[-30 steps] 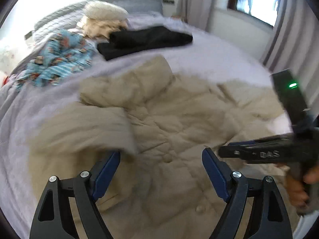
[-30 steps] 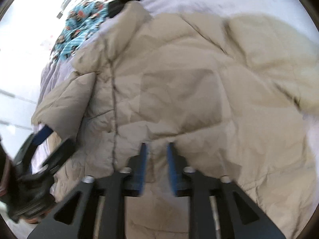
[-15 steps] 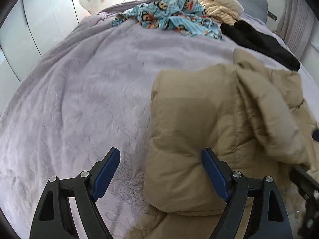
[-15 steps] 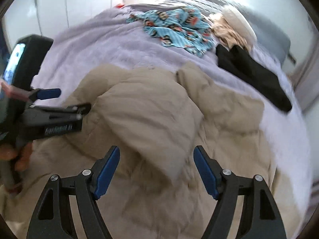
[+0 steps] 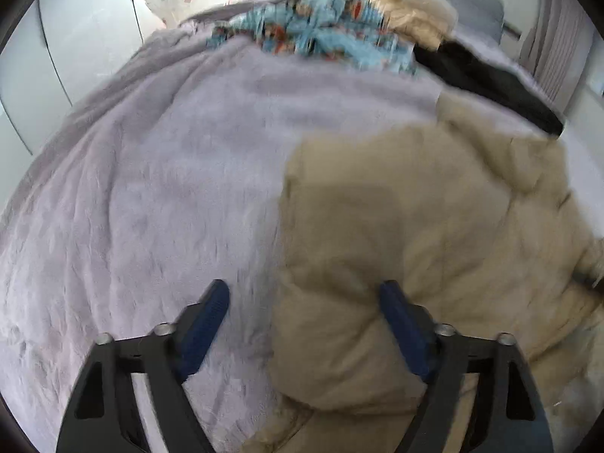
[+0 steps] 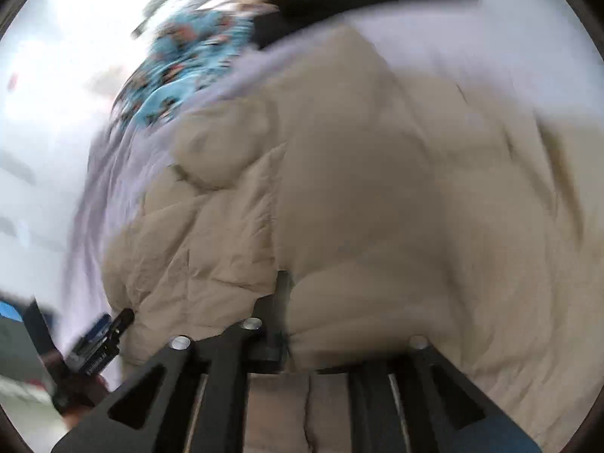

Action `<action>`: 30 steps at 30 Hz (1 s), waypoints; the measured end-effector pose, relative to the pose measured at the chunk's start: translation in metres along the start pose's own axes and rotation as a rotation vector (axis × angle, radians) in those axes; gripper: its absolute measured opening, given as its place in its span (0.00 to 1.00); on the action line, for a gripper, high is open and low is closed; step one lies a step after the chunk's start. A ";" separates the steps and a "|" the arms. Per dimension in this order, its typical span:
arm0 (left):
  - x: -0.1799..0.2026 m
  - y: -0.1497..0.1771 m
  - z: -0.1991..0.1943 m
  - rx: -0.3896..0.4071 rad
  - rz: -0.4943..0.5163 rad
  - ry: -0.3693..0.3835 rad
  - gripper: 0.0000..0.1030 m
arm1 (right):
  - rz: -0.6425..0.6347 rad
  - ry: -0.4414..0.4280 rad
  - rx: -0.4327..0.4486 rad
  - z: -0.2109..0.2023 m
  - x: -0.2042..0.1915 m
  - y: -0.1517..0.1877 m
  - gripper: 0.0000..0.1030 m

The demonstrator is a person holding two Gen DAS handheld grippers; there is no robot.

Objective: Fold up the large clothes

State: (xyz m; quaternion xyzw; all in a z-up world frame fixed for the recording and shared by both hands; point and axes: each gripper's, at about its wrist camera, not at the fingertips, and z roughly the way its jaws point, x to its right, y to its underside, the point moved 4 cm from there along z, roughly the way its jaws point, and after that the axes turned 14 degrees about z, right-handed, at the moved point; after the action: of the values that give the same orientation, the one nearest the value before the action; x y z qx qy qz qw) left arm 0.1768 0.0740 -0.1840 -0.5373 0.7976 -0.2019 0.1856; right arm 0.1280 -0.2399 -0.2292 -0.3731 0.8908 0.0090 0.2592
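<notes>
A large beige quilted puffer jacket (image 5: pixel 415 226) lies on the lilac bedspread (image 5: pixel 143 196); it fills the right wrist view (image 6: pixel 358 188). My left gripper (image 5: pixel 305 313) is open, low over the jacket's folded left edge, one finger over the bedspread and one over the jacket. My right gripper (image 6: pixel 302 309) is buried in a fold of jacket fabric; only its left finger (image 6: pixel 281 294) shows and the fabric bunches between the jaws. The left gripper also shows at the lower left of the right wrist view (image 6: pixel 102 336). Both views are blurred.
At the far end of the bed lie a blue patterned garment (image 5: pixel 321 34), a cream pile (image 5: pixel 411 19) and a black garment (image 5: pixel 487 83). White wardrobe doors (image 5: pixel 75 37) stand at the left, curtains (image 5: pixel 558 30) at the right.
My right gripper went from open above the jacket to closed down into a fold of it. My left gripper dropped lower and nearer the jacket's left edge, still open.
</notes>
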 end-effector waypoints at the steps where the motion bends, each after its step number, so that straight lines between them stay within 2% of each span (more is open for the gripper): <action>1: -0.002 -0.008 -0.005 0.016 -0.008 0.014 0.67 | 0.044 -0.030 -0.019 0.001 0.009 0.001 0.09; 3: -0.004 -0.024 -0.006 0.043 -0.025 0.039 0.67 | 0.104 -0.080 -0.046 0.004 0.021 0.003 0.09; 6: 0.001 -0.036 0.014 0.018 0.008 0.001 0.67 | 0.096 -0.084 -0.052 0.009 0.023 0.006 0.09; 8: 0.005 -0.030 0.036 -0.023 0.025 -0.028 0.67 | 0.075 -0.073 -0.048 0.012 0.023 0.007 0.09; 10: 0.008 -0.020 0.052 -0.042 0.020 -0.011 0.68 | 0.064 -0.056 -0.045 0.013 0.029 0.007 0.09; 16: 0.012 -0.021 0.054 -0.042 0.029 -0.022 0.69 | 0.130 -0.026 -0.001 -0.005 0.063 0.008 0.10; 19: 0.013 -0.028 0.039 -0.040 0.041 -0.043 0.69 | 0.108 0.079 0.060 -0.025 0.068 0.008 0.14; 20: 0.012 -0.032 0.029 -0.018 0.046 -0.054 0.69 | 0.096 0.114 0.088 -0.032 0.067 0.007 0.14; 21: 0.011 -0.037 0.019 0.015 0.054 -0.062 0.69 | 0.072 0.181 0.156 -0.048 0.066 0.004 0.14; 22: 0.009 -0.043 0.011 0.041 0.057 -0.061 0.69 | 0.061 0.200 0.195 -0.057 0.064 0.002 0.14; 24: 0.003 -0.054 0.004 0.064 0.033 -0.042 0.69 | 0.055 0.158 0.260 -0.079 0.059 -0.007 0.14; 27: -0.002 -0.062 0.021 0.029 0.000 -0.029 0.69 | -0.005 0.076 0.223 -0.074 0.039 -0.022 0.14; 29: 0.001 -0.056 0.041 -0.016 -0.004 -0.038 0.69 | -0.050 0.029 0.173 -0.055 0.024 -0.031 0.14; 30: 0.004 -0.049 0.052 -0.040 -0.004 -0.042 0.69 | -0.068 0.033 0.147 -0.040 0.021 -0.035 0.14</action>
State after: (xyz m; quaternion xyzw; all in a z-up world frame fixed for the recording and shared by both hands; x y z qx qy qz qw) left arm 0.2408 0.0473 -0.2029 -0.5465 0.7964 -0.1750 0.1910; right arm 0.1208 -0.2879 -0.1980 -0.3831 0.8801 -0.0712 0.2712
